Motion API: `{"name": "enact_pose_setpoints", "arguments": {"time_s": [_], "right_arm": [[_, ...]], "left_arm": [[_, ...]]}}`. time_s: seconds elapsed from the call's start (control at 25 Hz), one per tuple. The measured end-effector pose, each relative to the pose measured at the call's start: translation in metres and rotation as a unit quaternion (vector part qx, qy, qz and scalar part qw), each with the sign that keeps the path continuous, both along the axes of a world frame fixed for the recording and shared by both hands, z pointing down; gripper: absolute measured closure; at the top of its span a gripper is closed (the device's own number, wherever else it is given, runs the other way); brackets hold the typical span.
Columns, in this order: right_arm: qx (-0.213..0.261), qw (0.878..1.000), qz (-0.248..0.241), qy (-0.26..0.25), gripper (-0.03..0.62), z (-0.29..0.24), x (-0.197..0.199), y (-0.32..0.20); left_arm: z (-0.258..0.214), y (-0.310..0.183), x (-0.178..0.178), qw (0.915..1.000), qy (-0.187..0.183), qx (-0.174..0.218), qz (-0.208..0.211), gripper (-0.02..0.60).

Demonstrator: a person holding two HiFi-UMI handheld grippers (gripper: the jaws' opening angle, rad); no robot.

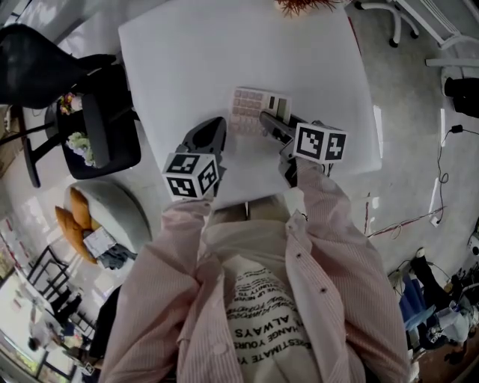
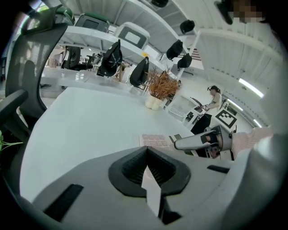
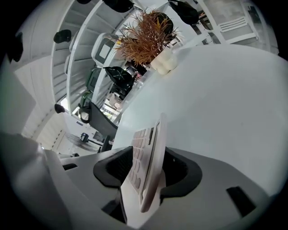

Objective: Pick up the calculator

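Observation:
A pale calculator (image 1: 254,105) with pinkish keys lies on the white table (image 1: 179,60), right of the middle. My right gripper (image 1: 271,120) reaches in at its near right corner. In the right gripper view the calculator (image 3: 146,166) stands edge-on between the jaws, with dark gaps on both sides, so the jaws are open around it. My left gripper (image 1: 215,127) hovers just left of the calculator, its jaws together with nothing in them. From the left gripper (image 2: 146,150) view the calculator (image 2: 155,140) shows ahead, with the right gripper (image 2: 198,141) at its right end.
A dried plant in a white pot (image 1: 303,6) stands at the table's far edge. A black office chair (image 1: 97,127) sits close to the table's left side. The table's near edge runs just in front of my body.

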State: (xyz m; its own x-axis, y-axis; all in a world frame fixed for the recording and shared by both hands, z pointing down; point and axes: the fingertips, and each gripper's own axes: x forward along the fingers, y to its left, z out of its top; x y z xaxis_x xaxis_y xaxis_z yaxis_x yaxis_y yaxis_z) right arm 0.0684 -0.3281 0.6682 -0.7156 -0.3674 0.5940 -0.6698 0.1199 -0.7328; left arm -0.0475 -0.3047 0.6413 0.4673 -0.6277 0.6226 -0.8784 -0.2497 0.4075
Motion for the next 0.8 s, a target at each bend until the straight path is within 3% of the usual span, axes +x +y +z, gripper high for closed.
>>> {"name": "enact_pose_setpoints", "arguments": {"time_s": [0.16, 0.32, 0.8], "right_arm": [[-0.024, 1.000, 0.012, 0.003, 0.467, 0.0065, 0.0059, -0.0011], [-0.044, 0.999, 0.023, -0.019, 0.479, 0.0083, 0.0070, -0.0007], [-0.046, 0.997, 0.040, -0.042, 0.488, 0.0065, 0.0070, -0.0036]], "left_arm": [[0.0025, 0.0001, 0.0003, 1.0000, 0.004, -0.003, 0.001, 0.580], [0.0044, 0.0000, 0.0015, 1.0000, 0.004, -0.005, 0.003, 0.580], [-0.0010, -0.0008, -0.0048, 1.0000, -0.001, 0.001, -0.007, 0.580]]}}
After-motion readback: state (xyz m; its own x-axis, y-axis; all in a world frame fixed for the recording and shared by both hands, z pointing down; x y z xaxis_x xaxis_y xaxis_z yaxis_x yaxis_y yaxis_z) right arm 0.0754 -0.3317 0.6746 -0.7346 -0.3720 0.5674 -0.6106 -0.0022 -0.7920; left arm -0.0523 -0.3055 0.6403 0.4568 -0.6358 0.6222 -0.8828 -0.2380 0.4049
